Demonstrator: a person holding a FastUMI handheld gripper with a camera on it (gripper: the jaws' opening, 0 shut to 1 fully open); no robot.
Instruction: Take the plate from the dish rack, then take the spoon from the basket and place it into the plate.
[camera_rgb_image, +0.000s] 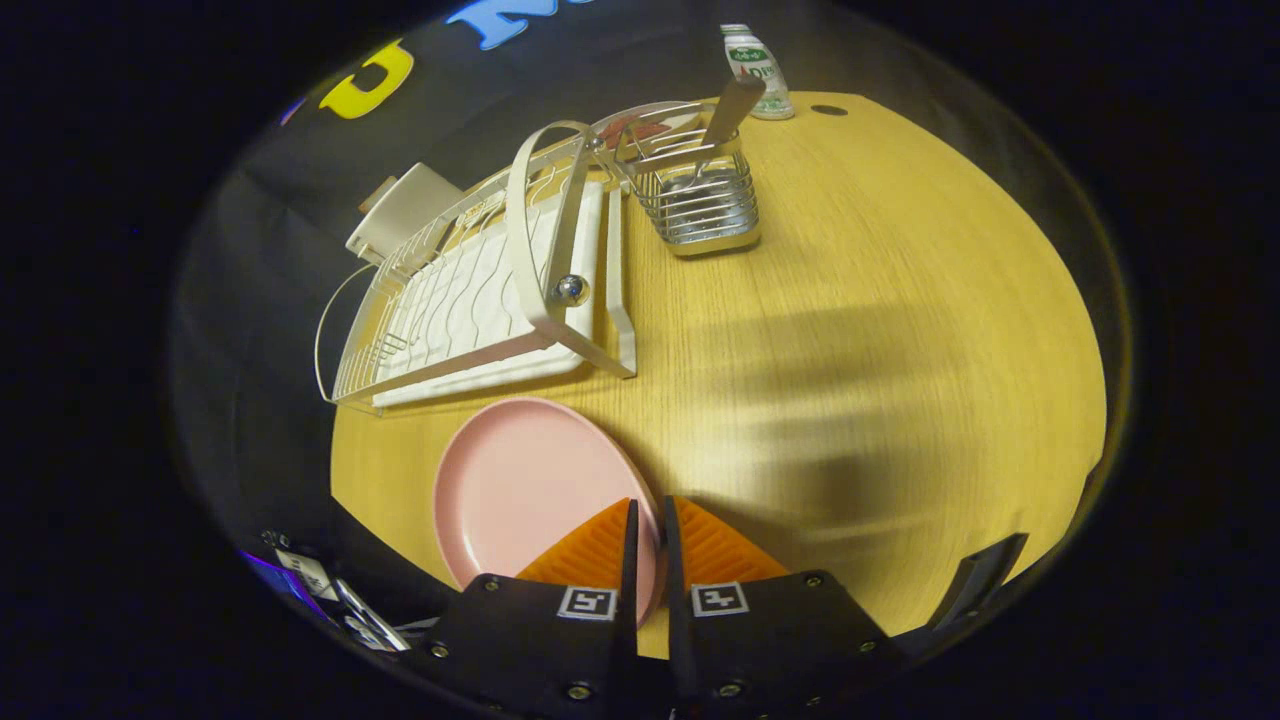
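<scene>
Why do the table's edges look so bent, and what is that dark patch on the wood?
Gripper view: the fisheye lens bows the table and rack; the dark patch is a soft shadow ahead of the gripper, whose fingers pinch the plate rim; a bright glint sits on the rack's knob.

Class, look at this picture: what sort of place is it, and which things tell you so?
Probably a mock kitchen worktop: a dish rack, a wire cutlery basket and a pink plate on a wooden table. The gripper pinches the plate's rim.
</scene>
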